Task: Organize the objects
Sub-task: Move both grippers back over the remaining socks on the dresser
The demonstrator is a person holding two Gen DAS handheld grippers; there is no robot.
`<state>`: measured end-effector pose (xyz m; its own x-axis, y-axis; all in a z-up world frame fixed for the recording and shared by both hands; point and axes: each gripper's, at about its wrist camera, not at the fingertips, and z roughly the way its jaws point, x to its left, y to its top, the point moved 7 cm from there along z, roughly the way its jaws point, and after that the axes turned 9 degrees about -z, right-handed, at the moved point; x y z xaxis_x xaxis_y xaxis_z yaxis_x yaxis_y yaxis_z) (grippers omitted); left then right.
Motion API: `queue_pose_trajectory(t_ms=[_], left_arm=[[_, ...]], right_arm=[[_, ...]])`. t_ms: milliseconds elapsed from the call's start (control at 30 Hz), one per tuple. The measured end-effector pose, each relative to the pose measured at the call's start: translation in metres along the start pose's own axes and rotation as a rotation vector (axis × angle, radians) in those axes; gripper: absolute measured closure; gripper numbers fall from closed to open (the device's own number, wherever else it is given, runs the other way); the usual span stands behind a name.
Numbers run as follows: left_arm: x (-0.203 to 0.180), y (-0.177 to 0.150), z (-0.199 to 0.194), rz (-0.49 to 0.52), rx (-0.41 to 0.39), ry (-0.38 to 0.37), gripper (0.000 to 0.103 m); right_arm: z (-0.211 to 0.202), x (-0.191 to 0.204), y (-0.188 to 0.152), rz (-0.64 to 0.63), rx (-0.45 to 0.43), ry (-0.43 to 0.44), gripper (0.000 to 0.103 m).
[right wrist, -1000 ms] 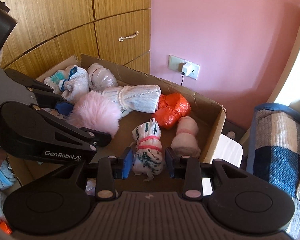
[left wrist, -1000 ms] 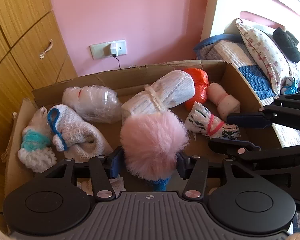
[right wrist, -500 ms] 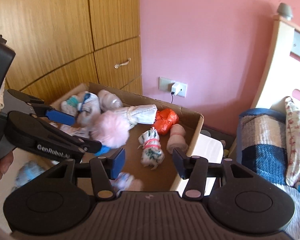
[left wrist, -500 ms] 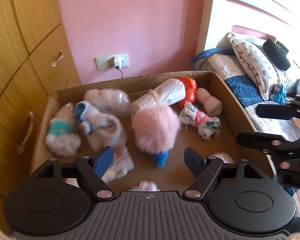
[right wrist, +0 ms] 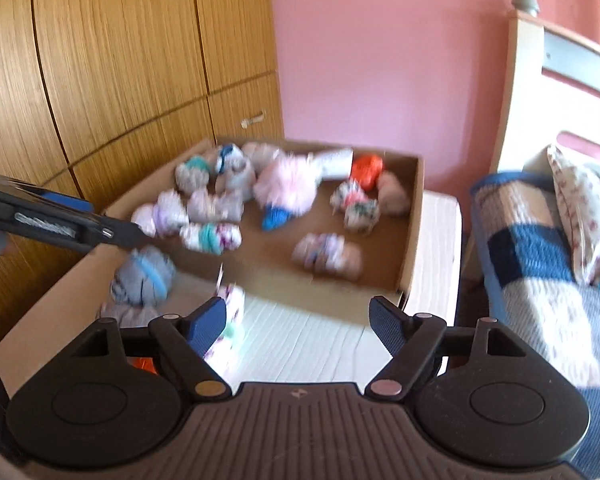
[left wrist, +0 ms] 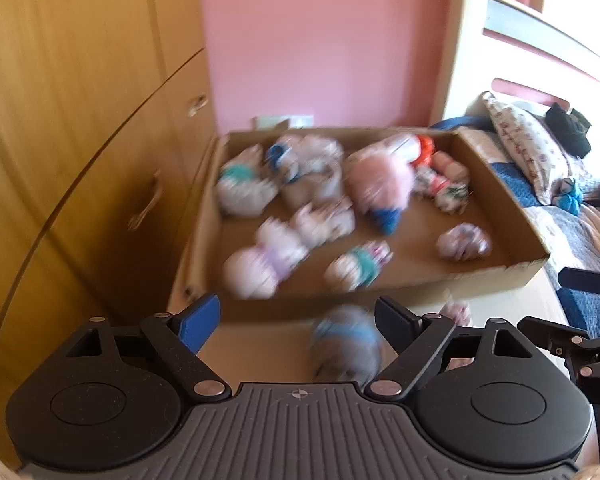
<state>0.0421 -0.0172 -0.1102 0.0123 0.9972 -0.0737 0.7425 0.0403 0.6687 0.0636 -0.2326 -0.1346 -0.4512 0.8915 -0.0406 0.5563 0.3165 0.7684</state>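
The grey bundle with a blue band [left wrist: 346,346] lies low in the frame on the white desk [right wrist: 300,340], outside the cardboard box [left wrist: 496,276]; soft, light, best pinched across its middle. Left gripper [left wrist: 298,320] and right gripper [right wrist: 298,320] jaws are opening, empty. The box wall and a neighbouring floral bundle [right wrist: 232,308] crowd it

Cardboard box [left wrist: 496,276]: matt brown corrugated paperboard, raw cut edges. Contents are soft cloth bundles, blurred; the pink pompom [left wrist: 380,178] reads as long fluffy fur, the orange bundle [right wrist: 366,168] as a slightly shiny crinkled film or fabric, cannot tell which. Wardrobe [right wrist: 120,60]: wood-grain finish, satin sheen, metal handle [right wrist: 253,120]. Wall [left wrist: 320,40]: smooth matt pink paint. Left gripper [left wrist: 296,320] and right gripper [right wrist: 298,320]: matt black plastic, ribbed grey housing, blue textured pads. Quilt [right wrist: 540,264]: woven cloth.
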Motion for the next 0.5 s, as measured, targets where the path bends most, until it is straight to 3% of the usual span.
queue_pose_trajectory(t_ms=[500], left_arm=[[0.007, -0.057, -0.021, -0.001, 0.064, -0.039, 0.014]], right_arm=[[-0.016, 0.069, -0.032, -0.071, 0.045, 0.086, 0.028]])
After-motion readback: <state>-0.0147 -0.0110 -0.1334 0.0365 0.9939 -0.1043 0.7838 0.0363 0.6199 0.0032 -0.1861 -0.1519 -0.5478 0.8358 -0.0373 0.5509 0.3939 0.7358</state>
